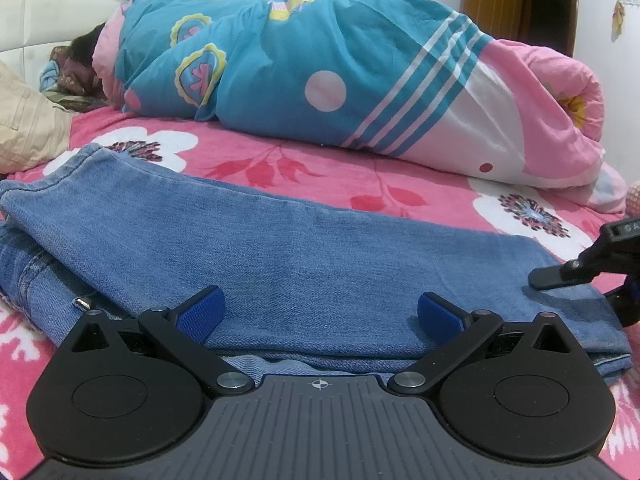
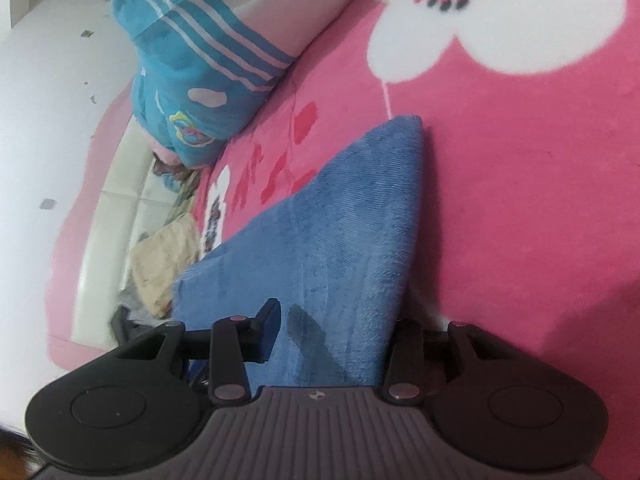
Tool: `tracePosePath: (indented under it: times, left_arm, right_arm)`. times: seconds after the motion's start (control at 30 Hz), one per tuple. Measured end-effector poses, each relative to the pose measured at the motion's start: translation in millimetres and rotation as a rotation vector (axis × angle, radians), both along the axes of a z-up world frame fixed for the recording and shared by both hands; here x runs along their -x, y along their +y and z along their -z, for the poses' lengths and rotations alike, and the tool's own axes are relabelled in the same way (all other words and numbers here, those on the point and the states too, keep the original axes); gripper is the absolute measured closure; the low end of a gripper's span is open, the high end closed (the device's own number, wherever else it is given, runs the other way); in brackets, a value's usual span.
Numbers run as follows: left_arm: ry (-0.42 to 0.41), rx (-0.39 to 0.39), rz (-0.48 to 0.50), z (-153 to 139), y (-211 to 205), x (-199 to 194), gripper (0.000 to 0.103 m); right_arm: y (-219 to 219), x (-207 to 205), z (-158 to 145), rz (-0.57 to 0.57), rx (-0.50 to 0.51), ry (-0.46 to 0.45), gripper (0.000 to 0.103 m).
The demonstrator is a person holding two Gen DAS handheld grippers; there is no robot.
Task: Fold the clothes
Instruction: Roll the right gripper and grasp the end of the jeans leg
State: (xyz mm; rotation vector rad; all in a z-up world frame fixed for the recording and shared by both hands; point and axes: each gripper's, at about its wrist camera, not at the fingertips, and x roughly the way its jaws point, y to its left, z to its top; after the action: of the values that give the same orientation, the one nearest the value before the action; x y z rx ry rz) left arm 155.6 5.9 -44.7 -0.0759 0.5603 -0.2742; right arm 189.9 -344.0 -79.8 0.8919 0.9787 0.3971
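Folded blue jeans (image 1: 304,248) lie across the pink flowered bed sheet (image 1: 360,184). My left gripper (image 1: 320,312) is open wide, its blue pads (image 1: 200,316) standing apart over the jeans' near folded edge and pinching nothing. At the right edge of the left wrist view, the right gripper's upper finger (image 1: 550,278) lies just over the jeans' right end. In the right wrist view my right gripper (image 2: 338,320) is rolled on its side. The denim (image 2: 340,240) fills the gap between its jaws, and a shadow sits apart from the left finger (image 2: 268,332), so the pads are not pressing.
A rolled blue and pink quilt (image 1: 320,60) lies along the far side of the bed. A beige garment (image 1: 28,128) sits at the left near the white headboard (image 1: 40,12). A wooden door (image 1: 496,4) stands at the back right.
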Motion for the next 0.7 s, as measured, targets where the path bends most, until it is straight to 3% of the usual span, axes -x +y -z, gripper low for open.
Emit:
tracePosePath:
  times: [0.1,0.2,0.43,0.7]
  left_arm:
    - [-0.003,0.016,0.005,-0.9,1.9,0.5,0.000]
    - [-0.006,0.040,0.019,-2.5,3.9,1.0,0.000]
    - [-0.006,0.125,0.093,-8.5,4.8,4.7,0.000]
    - [-0.005,0.204,0.291,-12.5,-8.9,23.5,0.000]
  right_arm:
    - [13.7,11.7,-14.6,0.032,0.144,-0.048,0.089]
    - [20.5,23.6,-28.3,0.062,0.239,-0.109,0.096]
    - [15.5,42.5,-53.7,0.087,0.364,-0.187,0.098]
    - [-11.8,70.0,-77.0,0.152,0.482,-0.201,0.098]
